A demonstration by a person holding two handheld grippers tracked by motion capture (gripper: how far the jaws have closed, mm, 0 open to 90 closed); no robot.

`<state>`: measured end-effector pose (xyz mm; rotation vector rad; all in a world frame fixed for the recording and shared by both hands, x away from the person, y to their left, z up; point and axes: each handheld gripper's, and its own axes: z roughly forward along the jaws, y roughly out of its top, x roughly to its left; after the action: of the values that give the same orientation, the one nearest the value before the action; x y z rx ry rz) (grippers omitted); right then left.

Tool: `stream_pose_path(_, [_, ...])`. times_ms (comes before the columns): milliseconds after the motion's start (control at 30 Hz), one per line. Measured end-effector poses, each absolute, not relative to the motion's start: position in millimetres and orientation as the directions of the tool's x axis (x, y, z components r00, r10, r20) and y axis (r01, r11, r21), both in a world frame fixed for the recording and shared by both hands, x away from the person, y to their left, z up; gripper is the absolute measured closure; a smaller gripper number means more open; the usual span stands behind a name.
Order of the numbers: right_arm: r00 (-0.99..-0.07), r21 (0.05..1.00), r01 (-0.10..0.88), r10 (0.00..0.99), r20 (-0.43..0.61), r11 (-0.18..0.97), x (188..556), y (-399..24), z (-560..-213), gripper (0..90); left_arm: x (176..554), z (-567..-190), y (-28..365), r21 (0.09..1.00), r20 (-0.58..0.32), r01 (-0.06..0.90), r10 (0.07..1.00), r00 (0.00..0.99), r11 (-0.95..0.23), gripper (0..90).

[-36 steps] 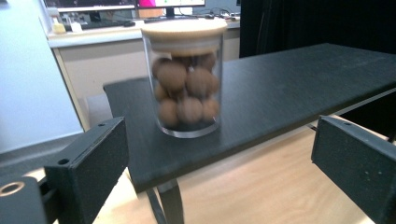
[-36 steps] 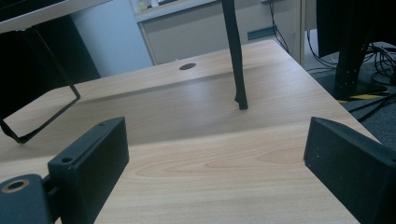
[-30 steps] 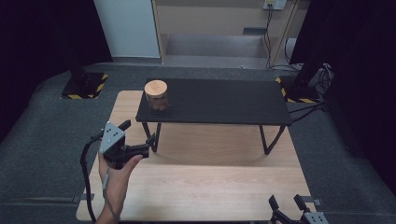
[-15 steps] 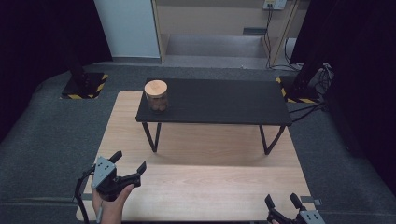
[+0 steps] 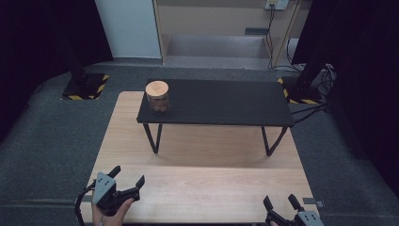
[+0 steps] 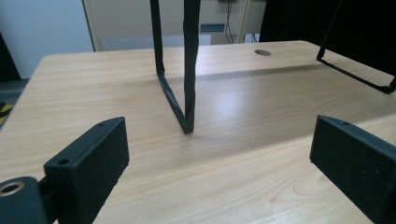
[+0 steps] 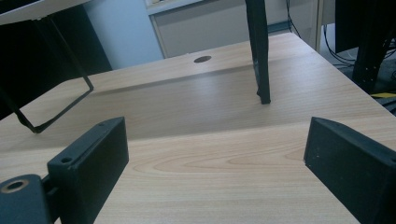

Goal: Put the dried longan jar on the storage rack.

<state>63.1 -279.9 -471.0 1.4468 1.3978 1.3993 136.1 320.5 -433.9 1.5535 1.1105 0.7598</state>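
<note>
A glass jar (image 5: 157,97) with a round wooden lid stands at the left end of a low black shelf (image 5: 221,103) on the wooden table (image 5: 202,188). My left gripper (image 5: 127,176) sits low over the table's near left corner, held in a hand, its jaws wide apart with nothing between them. In the left gripper view the left gripper (image 6: 219,154) faces the shelf's black leg (image 6: 187,93). My right gripper (image 5: 280,203) rests at the near right edge, open and empty. In the right gripper view the right gripper (image 7: 215,158) looks over bare wood toward another shelf leg (image 7: 259,56).
Black stands with yellow-striped bases (image 5: 84,87) flank the table on grey carpet. Cables (image 5: 310,106) run along the right side. A round cable hole (image 6: 263,52) sits in the tabletop far behind the shelf.
My left gripper has come down and back toward the table's near left corner. The right gripper has stayed where it was. The jar has not moved.
</note>
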Motion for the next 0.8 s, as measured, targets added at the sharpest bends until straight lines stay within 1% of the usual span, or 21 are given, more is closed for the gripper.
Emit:
stream_pose_path(400, [-0.154,0.955,0.226,0.961,0.231,-0.193,63.5,-279.4,-471.2,6.6,134.6,-436.8,325.8,0.969,-0.068,0.246,0.927,0.368,-0.027,3.4])
stream_pose_path(800, [-0.151,0.953,0.229,0.960,0.234,-0.196,64.0,-281.2,-472.6,6.6,136.2,-436.1,321.8,0.968,-0.060,0.248,0.924,0.379,-0.038,3.6])
